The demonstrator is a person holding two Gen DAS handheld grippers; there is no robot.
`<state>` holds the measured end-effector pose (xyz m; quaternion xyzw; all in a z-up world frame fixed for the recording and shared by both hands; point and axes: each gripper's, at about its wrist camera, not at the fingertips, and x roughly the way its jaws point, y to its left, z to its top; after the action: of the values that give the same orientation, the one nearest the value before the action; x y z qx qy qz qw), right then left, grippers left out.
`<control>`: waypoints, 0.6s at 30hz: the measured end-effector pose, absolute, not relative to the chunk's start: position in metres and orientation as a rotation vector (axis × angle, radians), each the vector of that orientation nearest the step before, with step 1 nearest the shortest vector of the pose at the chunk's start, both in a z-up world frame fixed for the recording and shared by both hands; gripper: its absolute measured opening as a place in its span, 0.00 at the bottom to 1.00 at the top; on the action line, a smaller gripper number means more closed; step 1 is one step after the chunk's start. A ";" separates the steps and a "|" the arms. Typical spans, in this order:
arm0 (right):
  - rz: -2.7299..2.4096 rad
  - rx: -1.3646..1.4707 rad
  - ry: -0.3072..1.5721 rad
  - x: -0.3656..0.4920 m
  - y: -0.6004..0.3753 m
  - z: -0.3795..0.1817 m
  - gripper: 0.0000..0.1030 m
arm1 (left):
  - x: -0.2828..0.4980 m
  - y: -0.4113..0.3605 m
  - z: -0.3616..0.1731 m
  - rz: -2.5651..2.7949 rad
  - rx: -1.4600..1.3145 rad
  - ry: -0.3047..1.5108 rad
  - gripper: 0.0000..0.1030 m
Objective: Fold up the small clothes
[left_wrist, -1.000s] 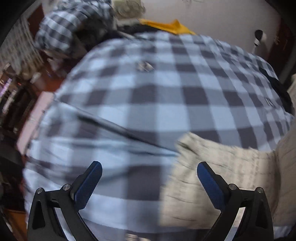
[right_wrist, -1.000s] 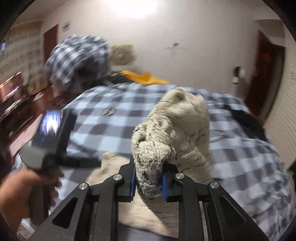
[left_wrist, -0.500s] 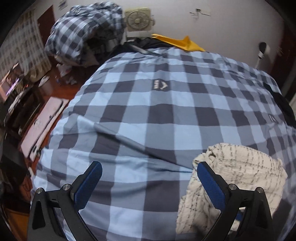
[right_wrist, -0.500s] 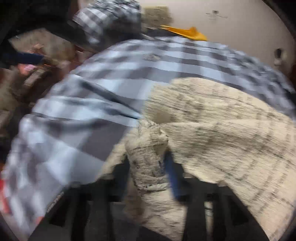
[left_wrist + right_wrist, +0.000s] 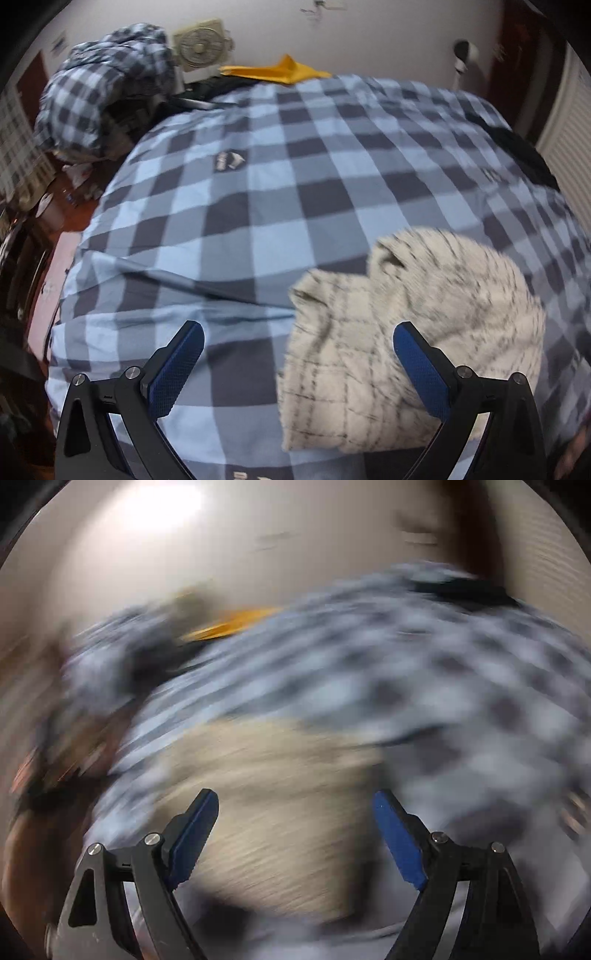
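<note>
A cream knitted garment with thin dark check lines (image 5: 388, 332) lies folded on the blue-and-grey checked bed cover (image 5: 258, 206), at the near right in the left wrist view. My left gripper (image 5: 297, 343) hovers open above the cover; its right finger stands over the garment's near part, nothing between the pads. The right wrist view is badly blurred by motion. There the cream garment (image 5: 277, 801) shows below and ahead of my right gripper (image 5: 295, 812), whose jaws are opening wide, with nothing pressed between the blue pads.
A bundle of checked bedding (image 5: 107, 88) is heaped at the far left by a square white fan (image 5: 203, 46). An orange cloth (image 5: 280, 72) lies at the bed's far edge. A dark garment (image 5: 524, 151) sits at the far right. Cluttered red-brown floor (image 5: 55, 229) lies left.
My right gripper let go of the cream garment and its jaws spread wide. The garment dropped from being held up and now lies folded on the cover. My left gripper shifted sideways, staying open.
</note>
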<state>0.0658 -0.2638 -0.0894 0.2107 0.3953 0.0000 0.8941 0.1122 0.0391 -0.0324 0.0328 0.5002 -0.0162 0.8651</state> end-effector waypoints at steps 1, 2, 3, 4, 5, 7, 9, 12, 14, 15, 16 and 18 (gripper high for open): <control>0.004 0.494 0.870 0.076 -0.273 -0.100 0.81 | 0.110 0.036 -0.035 -0.048 0.081 1.057 1.00; 0.045 0.575 0.914 0.081 -0.280 -0.109 0.81 | 0.108 0.034 -0.037 -0.052 0.098 1.061 1.00; 0.079 0.630 0.929 0.078 -0.277 -0.114 0.81 | 0.106 0.034 -0.036 -0.042 0.117 1.059 1.00; 0.086 0.575 0.923 0.071 -0.265 -0.112 0.81 | 0.104 0.036 -0.035 -0.031 0.125 1.054 1.00; 0.082 0.471 0.918 0.066 -0.248 -0.106 0.81 | 0.104 0.040 -0.032 -0.010 0.132 1.042 1.00; 0.084 0.212 0.888 0.059 -0.202 -0.094 0.81 | 0.106 0.051 -0.021 0.027 0.113 1.016 1.00; 0.117 -0.043 0.830 0.051 -0.147 -0.089 0.81 | 0.108 0.063 -0.013 0.047 0.073 0.994 1.00; 0.147 -0.322 0.798 0.043 -0.086 -0.098 0.81 | 0.108 0.087 -0.003 0.080 -0.002 0.966 1.00; 0.190 -0.428 0.807 0.040 -0.060 -0.109 0.81 | 0.108 0.103 -0.001 0.103 -0.048 0.965 1.00; 0.173 -0.494 0.813 0.043 -0.046 -0.117 0.81 | 0.109 0.108 -0.001 0.108 -0.068 0.969 1.00; 0.157 -0.533 0.820 0.042 -0.040 -0.122 0.81 | 0.109 0.114 -0.002 0.109 -0.093 0.974 1.00; 0.068 -0.622 0.844 0.061 -0.035 -0.141 0.81 | 0.110 0.123 -0.004 0.103 -0.147 0.984 1.00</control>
<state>0.0605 -0.0355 -0.1407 -0.2971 0.4028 0.0325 0.8651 0.1104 0.1235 -0.0038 -0.0705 0.4716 0.0492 0.8776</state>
